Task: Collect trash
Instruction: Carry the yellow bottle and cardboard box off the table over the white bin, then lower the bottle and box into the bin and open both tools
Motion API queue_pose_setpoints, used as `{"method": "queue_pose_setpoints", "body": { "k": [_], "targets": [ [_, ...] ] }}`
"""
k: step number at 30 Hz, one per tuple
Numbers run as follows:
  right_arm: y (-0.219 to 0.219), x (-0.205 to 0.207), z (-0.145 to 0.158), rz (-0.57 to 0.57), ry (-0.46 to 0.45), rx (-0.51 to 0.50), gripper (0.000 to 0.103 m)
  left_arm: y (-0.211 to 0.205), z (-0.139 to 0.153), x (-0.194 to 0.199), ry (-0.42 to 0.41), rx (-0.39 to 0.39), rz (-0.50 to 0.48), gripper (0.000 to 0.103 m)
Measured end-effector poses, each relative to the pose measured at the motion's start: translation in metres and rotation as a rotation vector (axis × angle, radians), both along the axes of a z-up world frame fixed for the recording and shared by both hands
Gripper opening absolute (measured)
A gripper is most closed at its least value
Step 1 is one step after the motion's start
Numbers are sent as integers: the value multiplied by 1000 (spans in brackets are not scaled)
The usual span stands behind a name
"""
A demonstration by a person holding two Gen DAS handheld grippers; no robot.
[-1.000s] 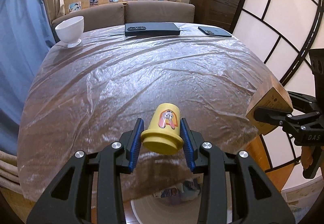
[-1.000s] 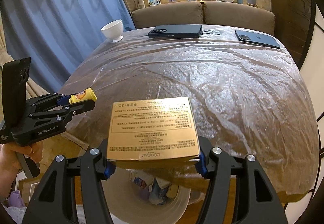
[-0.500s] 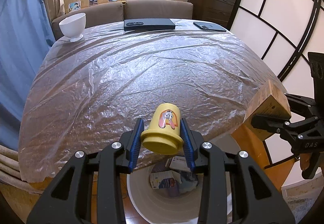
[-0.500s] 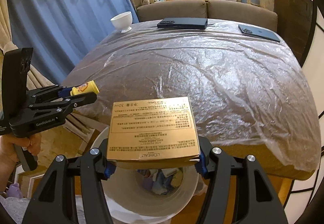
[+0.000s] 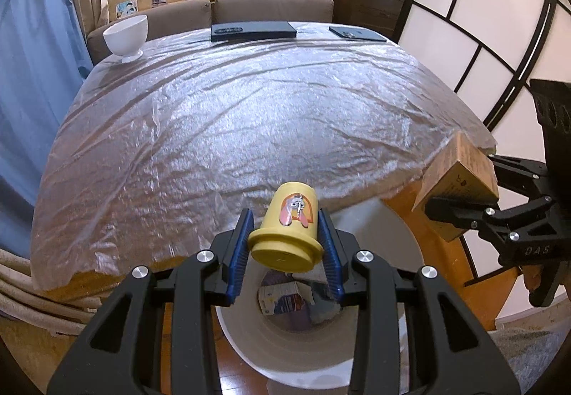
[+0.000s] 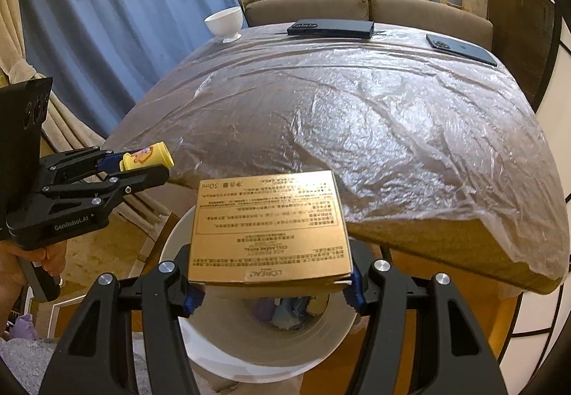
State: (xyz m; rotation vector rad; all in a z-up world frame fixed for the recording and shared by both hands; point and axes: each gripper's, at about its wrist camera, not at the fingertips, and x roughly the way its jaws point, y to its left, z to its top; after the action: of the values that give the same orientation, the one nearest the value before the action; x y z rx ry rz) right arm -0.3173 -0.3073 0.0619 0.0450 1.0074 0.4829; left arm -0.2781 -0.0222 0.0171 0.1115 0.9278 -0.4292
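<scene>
My left gripper (image 5: pixel 285 245) is shut on a small yellow cup (image 5: pixel 289 229) with a cartoon print, held over the open white trash bin (image 5: pixel 321 352) just off the table's near edge. My right gripper (image 6: pixel 273 282) is shut on a flat gold cardboard box (image 6: pixel 269 229), held over the same bin (image 6: pixel 249 352). The bin holds several pieces of trash. The box also shows at the right of the left wrist view (image 5: pixel 460 180), and the cup shows at the left of the right wrist view (image 6: pixel 146 155).
The table (image 5: pixel 232 116) is covered in clear plastic sheet. A white bowl (image 5: pixel 125 38) stands at its far left corner. A black case (image 5: pixel 253 30) and a dark phone (image 5: pixel 357 34) lie at the far edge. A sofa stands behind; a blue curtain hangs left.
Both grippers have drawn back from the table with their loads. The trash bin now lies directly below both of them.
</scene>
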Motion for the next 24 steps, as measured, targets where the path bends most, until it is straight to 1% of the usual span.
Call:
{"method": "queue_pose_setpoints", "body": {
  "k": [10, 24],
  "targets": [
    [3, -9, -14, 32, 42, -14, 59, -6, -21, -17, 59, 33, -30, 38],
    [12, -15, -44, 71, 101, -37, 59, -11, -53, -23, 115, 76, -39, 38]
  ]
}}
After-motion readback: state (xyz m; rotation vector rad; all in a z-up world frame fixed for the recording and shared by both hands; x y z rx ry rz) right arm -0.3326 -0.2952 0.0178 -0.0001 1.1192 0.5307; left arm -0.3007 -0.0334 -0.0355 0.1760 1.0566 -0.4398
